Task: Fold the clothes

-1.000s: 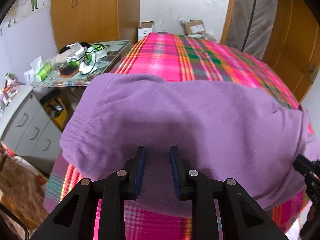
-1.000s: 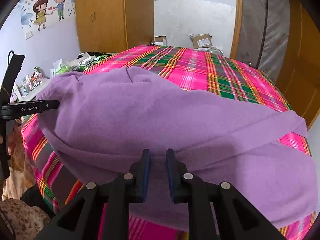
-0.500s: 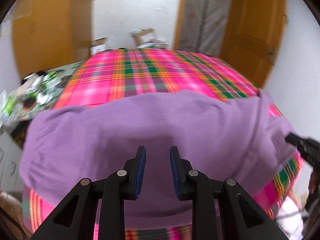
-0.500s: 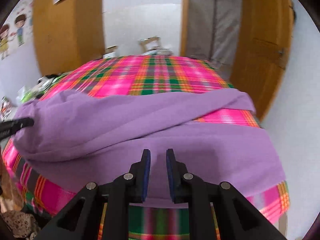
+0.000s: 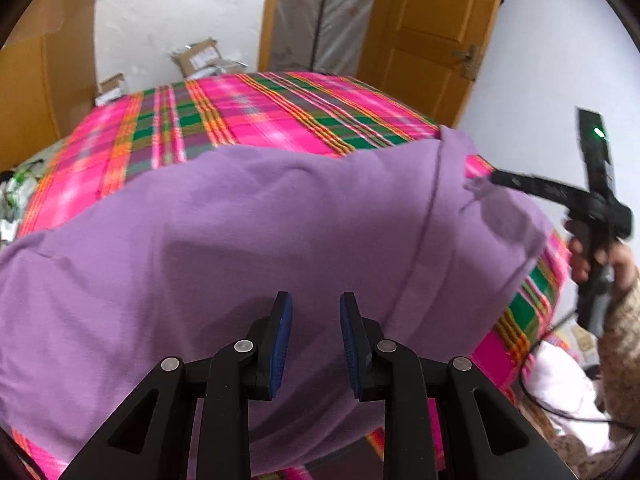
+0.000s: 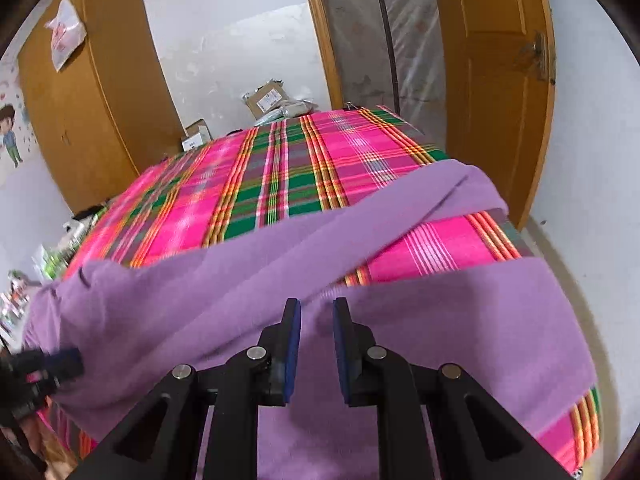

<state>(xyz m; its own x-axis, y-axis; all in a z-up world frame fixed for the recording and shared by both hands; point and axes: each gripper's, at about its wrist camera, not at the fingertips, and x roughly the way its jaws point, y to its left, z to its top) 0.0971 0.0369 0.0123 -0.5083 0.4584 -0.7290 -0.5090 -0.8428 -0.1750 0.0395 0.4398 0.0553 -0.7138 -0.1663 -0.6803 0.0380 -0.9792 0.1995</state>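
A purple garment, a soft knit by the look of it, lies spread across the near end of a bed covered in a pink and green plaid sheet, its lower edge hanging over the bed's near side. In the right wrist view a long strip of it, perhaps a sleeve, runs diagonally up toward the bed's far right corner. It looks light and limp, likely to sag and crease wherever it is not supported, so an edge, hem or corner should be the best place to pinch it, with both ends lifted together. The left gripper hovers over the cloth with its fingers spread and nothing clamped between them. The right gripper has just been opening its fingers, which also stand apart over the fabric, with none caught between the blue pads. Cardboard boxes sit on the floor past the bed's far end; what they hold cannot be seen.
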